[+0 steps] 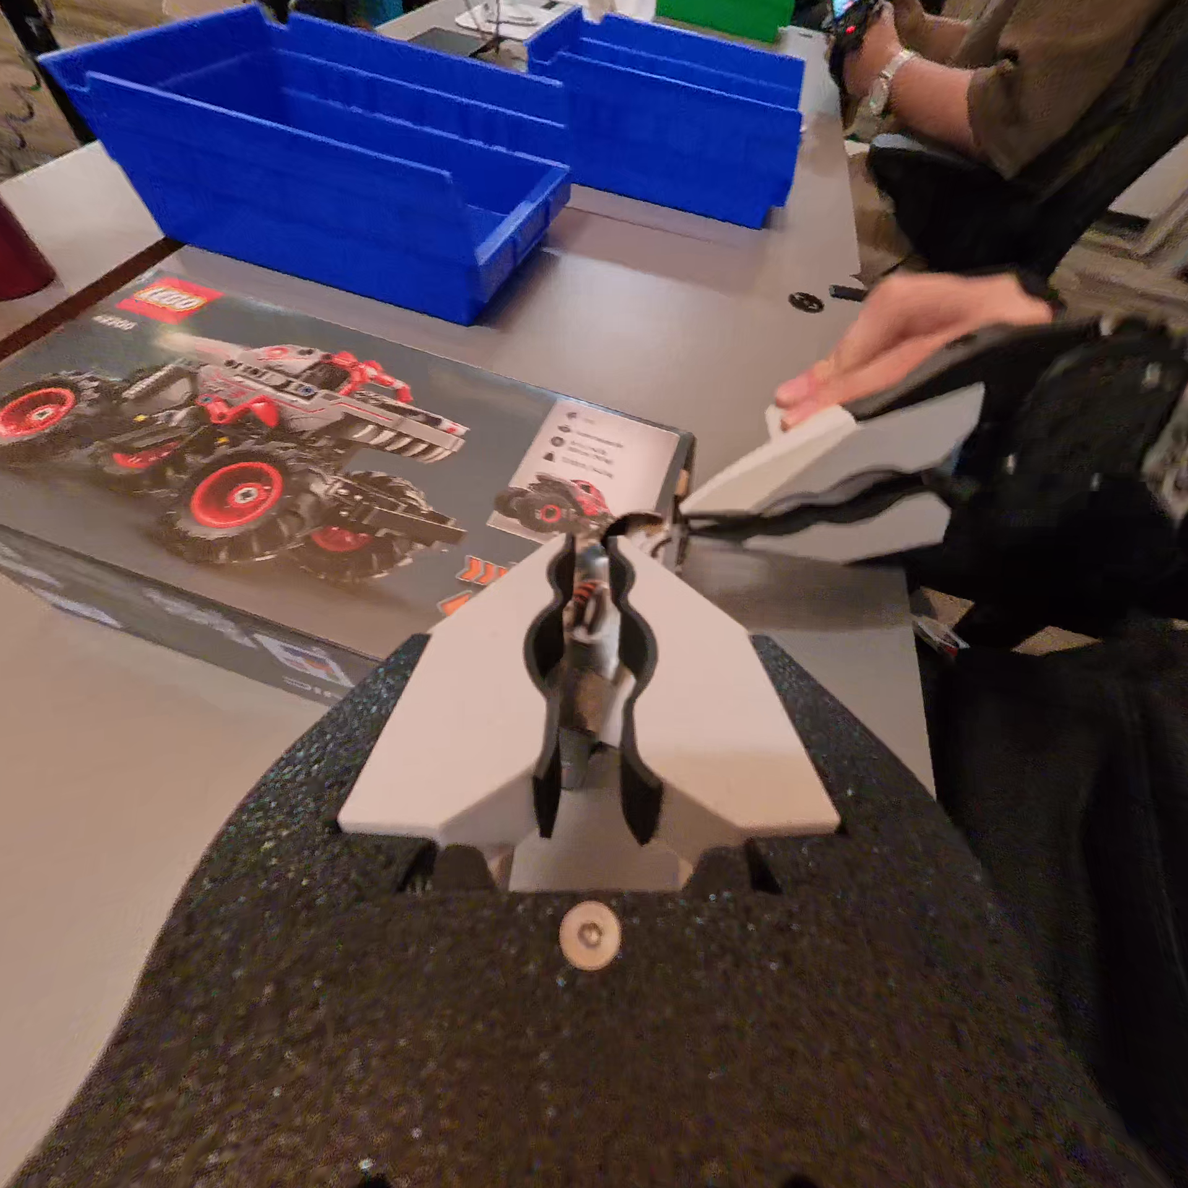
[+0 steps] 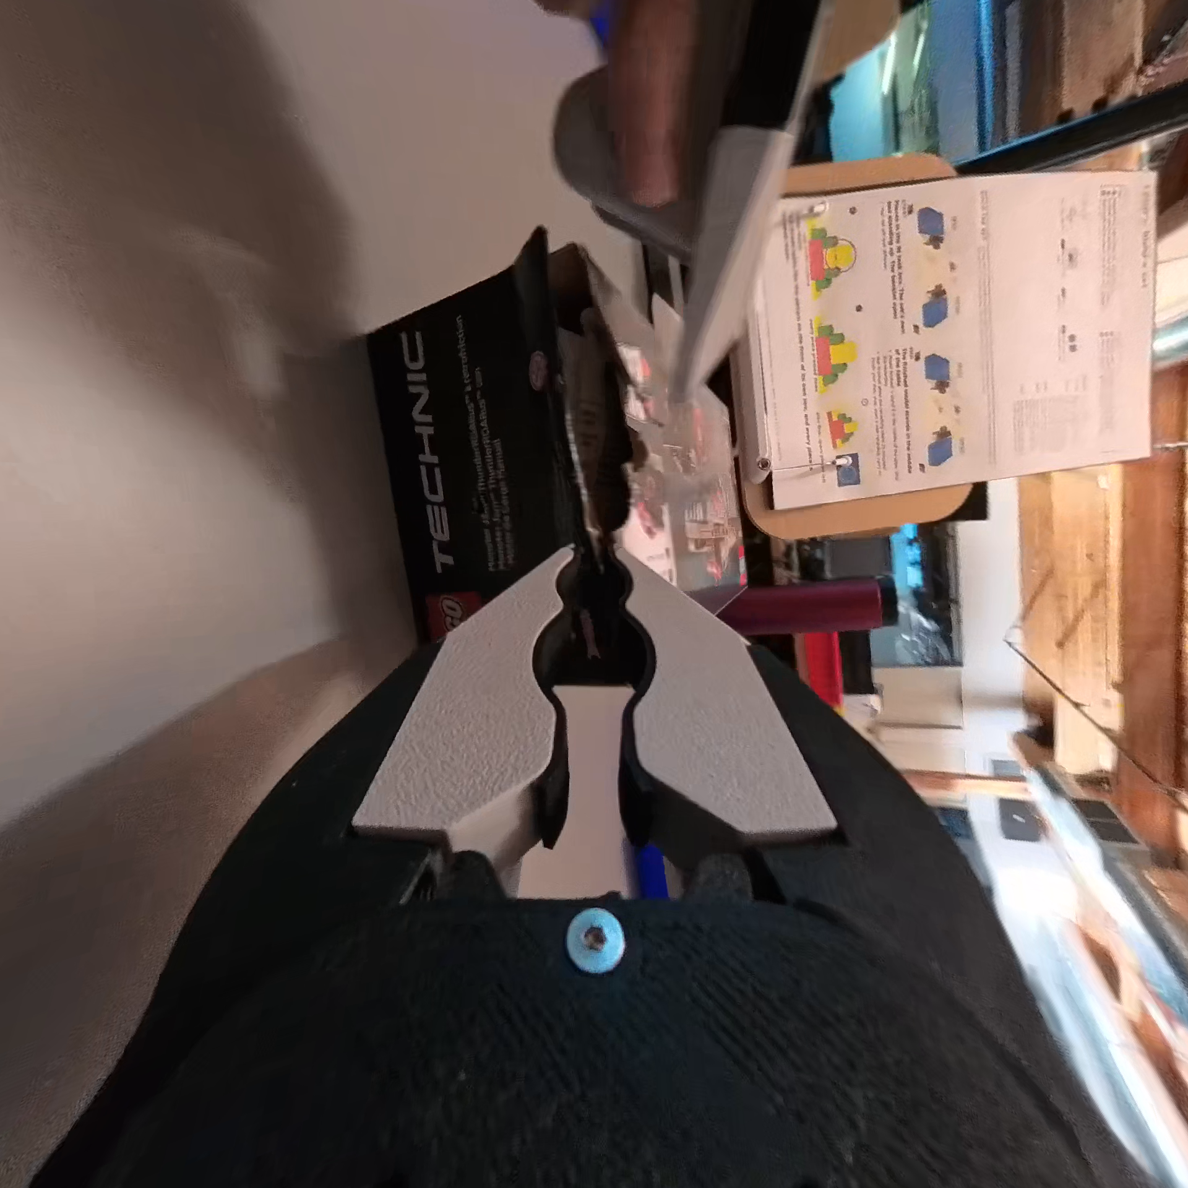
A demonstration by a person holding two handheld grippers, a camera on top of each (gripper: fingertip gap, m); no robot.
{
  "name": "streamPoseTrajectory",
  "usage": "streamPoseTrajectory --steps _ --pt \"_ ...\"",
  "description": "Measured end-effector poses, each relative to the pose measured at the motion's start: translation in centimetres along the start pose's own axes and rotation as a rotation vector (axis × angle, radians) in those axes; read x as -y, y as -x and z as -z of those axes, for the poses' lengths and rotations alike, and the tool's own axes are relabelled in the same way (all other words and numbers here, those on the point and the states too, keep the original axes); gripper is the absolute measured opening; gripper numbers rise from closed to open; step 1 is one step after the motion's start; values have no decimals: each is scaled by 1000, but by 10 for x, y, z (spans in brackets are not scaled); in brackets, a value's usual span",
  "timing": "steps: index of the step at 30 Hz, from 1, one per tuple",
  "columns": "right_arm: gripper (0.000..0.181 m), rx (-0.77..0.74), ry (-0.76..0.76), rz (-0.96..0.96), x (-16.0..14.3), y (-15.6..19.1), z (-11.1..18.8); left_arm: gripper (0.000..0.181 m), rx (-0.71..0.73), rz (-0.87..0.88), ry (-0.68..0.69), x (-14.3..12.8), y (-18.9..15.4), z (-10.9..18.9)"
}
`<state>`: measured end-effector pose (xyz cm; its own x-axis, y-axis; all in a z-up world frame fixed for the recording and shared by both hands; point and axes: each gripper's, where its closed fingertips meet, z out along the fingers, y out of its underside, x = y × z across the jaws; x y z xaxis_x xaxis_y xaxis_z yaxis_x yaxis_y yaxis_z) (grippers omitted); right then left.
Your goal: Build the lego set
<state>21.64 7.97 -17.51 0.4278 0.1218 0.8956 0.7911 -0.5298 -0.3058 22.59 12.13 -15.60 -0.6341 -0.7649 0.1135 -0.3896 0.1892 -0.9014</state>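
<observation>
Lego box (image 1: 270,450): lies flat on the grey counter (image 1: 643,334), at the left of the left wrist view; its lid shows a red-wheeled monster truck. Its right end, the near corner, is torn open.
Blue bins (image 1: 334,173): two open plastic bins stand behind the box, side by side and close together; what they hold cannot be seen.
Left tool (image 1: 590,546): its two white fingers with black wavy pads are nearly closed at the tips, which sit at the box's torn corner. Printed cardboard shows in the gap between the pads, but whether the tips actually pinch it cannot be told.
Right tool (image 1: 684,517): comes in from the right in the left wrist view, held by a hand (image 1: 900,341), and is blurred. Its tips meet the same open end of the box, just beside the left tool's tips.
Right tool, own view (image 2: 594,556): the picture is turned sideways. The fingertips are almost together and clamp the ragged black edge of the box's end flap (image 2: 594,443).
Box interior: past the flap, clear bags of small parts (image 2: 681,443) show inside, blurred.
Instruction sheet (image 2: 951,334): a printed page on a clipboard stands beyond the box.
Other person (image 1: 1028,96): sits at the far right of the counter.
</observation>
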Motion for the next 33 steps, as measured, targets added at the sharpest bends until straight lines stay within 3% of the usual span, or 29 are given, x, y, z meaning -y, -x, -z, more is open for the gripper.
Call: streamPoseTrajectory --steps 4,6,8,12,18,22,25,29,33 --pt "0 47 -66 -388 -22 -52 21 18 38 -150 41 -10 -30 -4" --pt "0 80 -97 -578 -37 -78 11 19 121 -235 106 -14 -33 -12" --pt "0 224 -144 -670 -37 -79 -9 18 154 -288 176 -16 -37 -23" --pt "4 399 -40 -575 -49 -67 -51 14 224 -303 270 -18 -35 -35" --pt "0 505 14 -503 -40 -43 -76 16 383 -396 484 -30 -24 -40" --pt "0 512 -46 -652 -33 -41 -76 16 447 -530 451 -24 -24 -44" --pt "0 466 -2 -658 -32 -41 -77 12 404 -585 376 -26 -25 -42" --pt "0 481 -87 -671 -2 -32 -74 11 409 -717 311 -40 -13 -6" --pt "0 438 -56 -589 1 -37 -86 13 430 -825 287 -52 1 29"
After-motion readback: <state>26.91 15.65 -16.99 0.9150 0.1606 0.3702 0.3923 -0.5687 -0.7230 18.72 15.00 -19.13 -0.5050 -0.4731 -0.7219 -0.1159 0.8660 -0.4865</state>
